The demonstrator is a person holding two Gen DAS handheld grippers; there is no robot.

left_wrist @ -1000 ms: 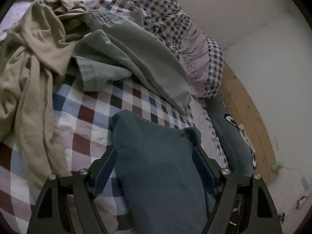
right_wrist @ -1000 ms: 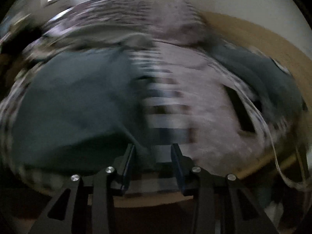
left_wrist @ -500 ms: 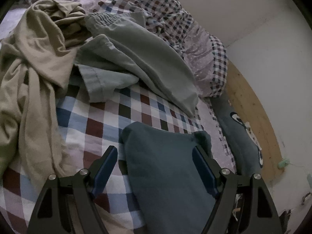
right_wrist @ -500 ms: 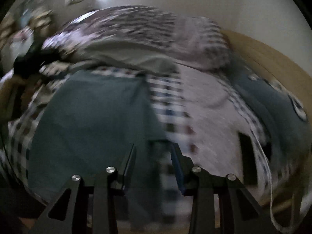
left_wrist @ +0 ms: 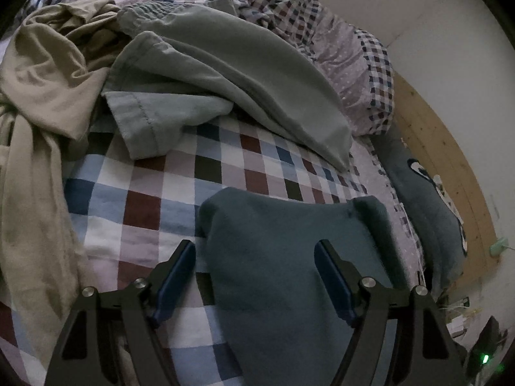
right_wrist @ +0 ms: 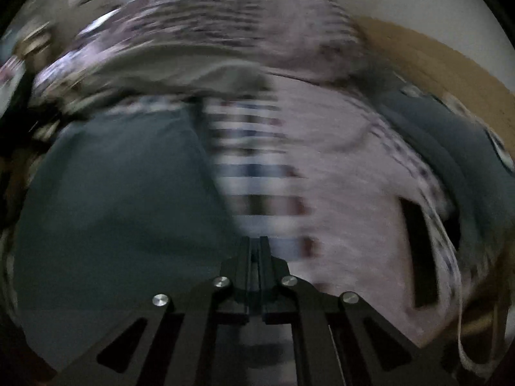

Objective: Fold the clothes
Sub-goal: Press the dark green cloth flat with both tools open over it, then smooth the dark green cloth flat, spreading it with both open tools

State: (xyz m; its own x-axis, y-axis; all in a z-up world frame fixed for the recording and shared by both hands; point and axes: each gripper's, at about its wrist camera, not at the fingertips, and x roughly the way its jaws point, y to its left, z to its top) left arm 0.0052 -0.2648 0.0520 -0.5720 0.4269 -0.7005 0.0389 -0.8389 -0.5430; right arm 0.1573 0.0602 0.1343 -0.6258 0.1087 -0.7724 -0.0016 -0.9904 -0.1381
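Teal garment (left_wrist: 289,273) is lying on the bed (left_wrist: 145,193), running lengthwise away between my released left claw (left_wrist: 254,259); my right claw (right_wrist: 256,254), just clenching empty, is hovering beside it.

left claw (left_wrist: 254,276): black frame, triangular cut-outs, silver screws, blue pads on both fingers (left_wrist: 175,278) | right claw (right_wrist: 256,251): same black frame, silver screws, cut-outs; picture blurred

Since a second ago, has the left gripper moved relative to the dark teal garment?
Yes. The left gripper has shifted left across the dark teal garment: its left finger, earlier on the cloth's edge, now lies over the checked bedsheet.
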